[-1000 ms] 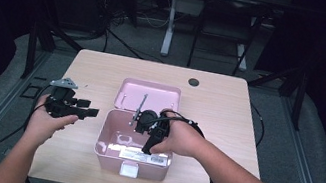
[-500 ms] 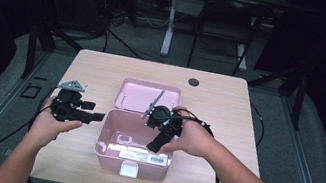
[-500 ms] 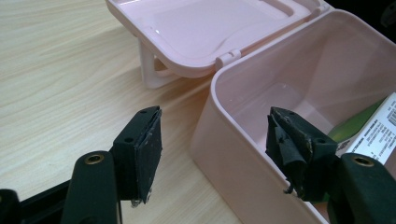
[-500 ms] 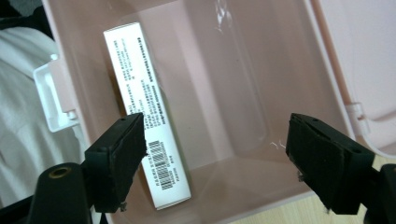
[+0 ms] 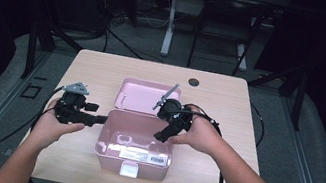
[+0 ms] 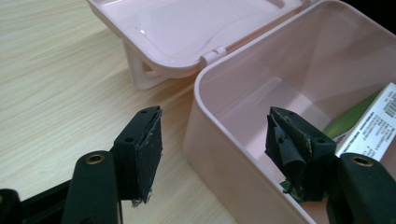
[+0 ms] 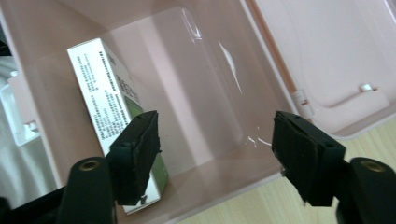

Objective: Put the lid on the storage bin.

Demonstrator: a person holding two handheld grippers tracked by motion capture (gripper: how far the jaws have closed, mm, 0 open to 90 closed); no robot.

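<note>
An open pink box (image 5: 103, 134) stands mid-table, its lid (image 5: 142, 95) lying back flat behind it. A white and green carton (image 5: 137, 154) lies inside along the front wall. My left gripper (image 5: 100, 120) is at the box's left side. In the left gripper view it (image 6: 215, 140) is open and straddles the box wall (image 6: 224, 70), one jaw outside and one inside; its jaws have just been opening. My right gripper (image 5: 163, 135) hovers over the box's right rear. It (image 7: 217, 154) is open, has just been closing slightly, holds nothing, and the carton (image 7: 105, 98) lies below.
A small dark round spot (image 5: 194, 82) sits near the far edge of the wooden table (image 5: 228, 113). The box's front latch (image 5: 128, 169) hangs near the table's near edge. Cables trail from both grippers. Dark stands and chair legs are behind the table.
My right gripper has shifted to the right over the box, toward its right rear corner. The left hand has edged slightly toward the box's left wall.
</note>
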